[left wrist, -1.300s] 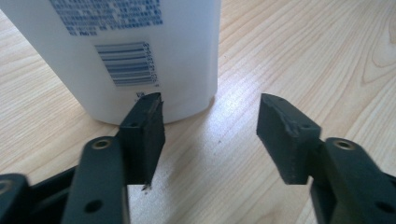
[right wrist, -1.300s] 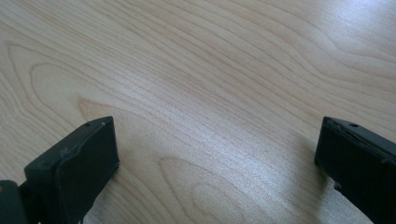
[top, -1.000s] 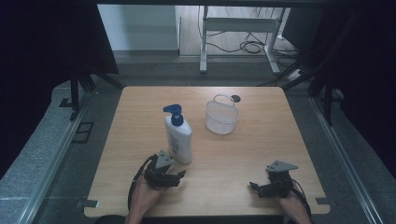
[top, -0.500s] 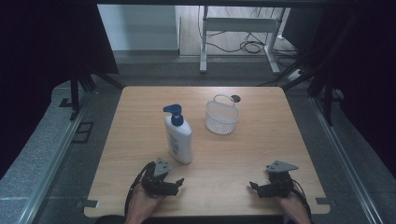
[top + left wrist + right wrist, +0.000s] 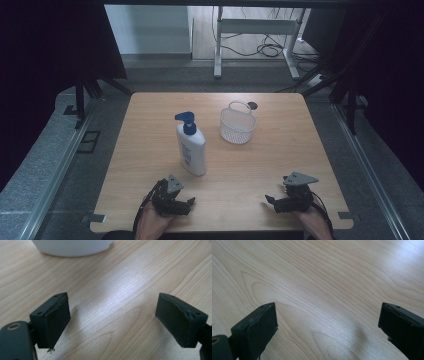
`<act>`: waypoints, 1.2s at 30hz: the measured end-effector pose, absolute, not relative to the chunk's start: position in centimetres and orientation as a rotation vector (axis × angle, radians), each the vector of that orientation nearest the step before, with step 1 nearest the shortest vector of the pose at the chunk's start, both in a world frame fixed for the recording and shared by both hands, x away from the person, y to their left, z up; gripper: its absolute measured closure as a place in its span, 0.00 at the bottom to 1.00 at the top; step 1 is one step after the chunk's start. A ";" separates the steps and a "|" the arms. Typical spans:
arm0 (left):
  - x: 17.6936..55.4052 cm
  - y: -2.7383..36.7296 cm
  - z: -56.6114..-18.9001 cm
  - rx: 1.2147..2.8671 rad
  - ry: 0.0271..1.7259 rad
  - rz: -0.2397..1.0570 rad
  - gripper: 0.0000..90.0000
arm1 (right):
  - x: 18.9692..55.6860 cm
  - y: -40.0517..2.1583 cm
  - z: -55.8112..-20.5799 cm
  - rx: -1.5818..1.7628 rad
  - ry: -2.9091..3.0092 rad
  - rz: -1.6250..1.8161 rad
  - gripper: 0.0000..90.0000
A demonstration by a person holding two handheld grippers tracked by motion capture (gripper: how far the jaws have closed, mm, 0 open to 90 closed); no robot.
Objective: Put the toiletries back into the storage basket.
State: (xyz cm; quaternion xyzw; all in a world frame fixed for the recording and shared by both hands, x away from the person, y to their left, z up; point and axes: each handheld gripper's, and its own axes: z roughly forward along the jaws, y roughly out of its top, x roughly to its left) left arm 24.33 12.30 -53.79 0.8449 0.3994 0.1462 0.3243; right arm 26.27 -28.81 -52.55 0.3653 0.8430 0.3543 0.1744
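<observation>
With both tongs, left tongs [image 5: 189,204] and right tongs [image 5: 270,201], released and empty, the left must next reach the lotion bottle [image 5: 191,148].

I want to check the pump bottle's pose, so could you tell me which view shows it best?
The high view: the pump bottle stands upright, whole, beside the white basket. The left gripper view catches just its white base at the top edge; the right gripper view gives bare table.

We see a white pump bottle [image 5: 191,149] with a blue pump head, standing upright near the middle of the wooden table [image 5: 280,165], a label on its front.
</observation>
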 end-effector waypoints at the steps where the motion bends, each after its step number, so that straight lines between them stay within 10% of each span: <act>1: 24.4 12.3 -53.9 2.219 1.051 0.380 0.13 | 26.2 -28.7 -52.5 1.033 2.390 1.004 0.02; 36: 24.2 12.6 -54.3 2.178 1.053 0.381 0.13 | 27.6 -24.5 -48.8 0.928 2.444 1.195 0.00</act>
